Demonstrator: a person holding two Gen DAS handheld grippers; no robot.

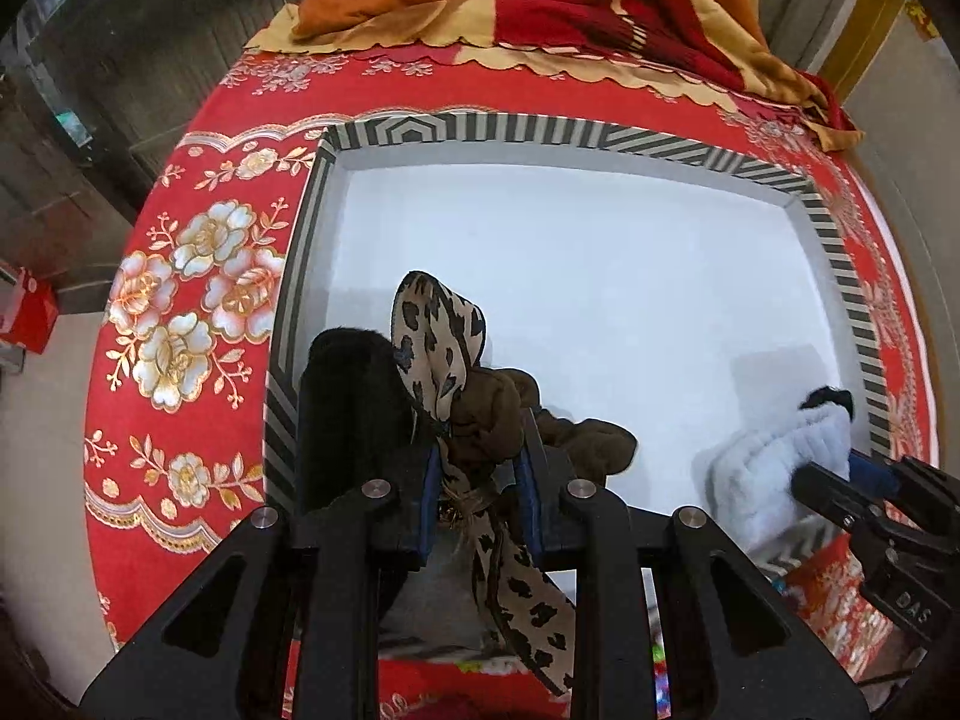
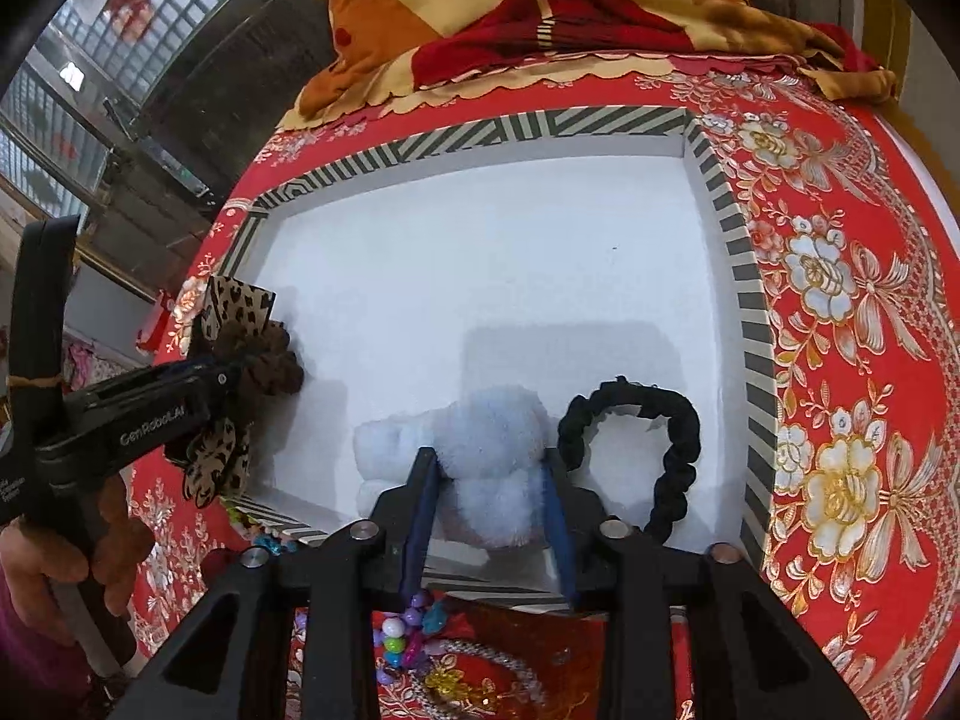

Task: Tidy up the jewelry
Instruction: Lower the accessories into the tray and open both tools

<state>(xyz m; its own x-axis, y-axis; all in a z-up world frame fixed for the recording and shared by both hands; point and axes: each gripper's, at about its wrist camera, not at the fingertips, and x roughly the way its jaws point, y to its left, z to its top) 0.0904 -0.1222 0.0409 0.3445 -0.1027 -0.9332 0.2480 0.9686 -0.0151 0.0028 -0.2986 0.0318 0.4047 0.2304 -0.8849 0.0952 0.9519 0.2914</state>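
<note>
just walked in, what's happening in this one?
A person with a gripper in each hand is sorting hair accessories into a striped-rim white box on a red floral cloth. The left gripper is shut on a brown scrunchie with a leopard-print bow at the box's left side. The right gripper is closed around a fluffy white scrunchie near the front. A black scrunchie already lies in the box; beaded pieces wait outside.
</note>
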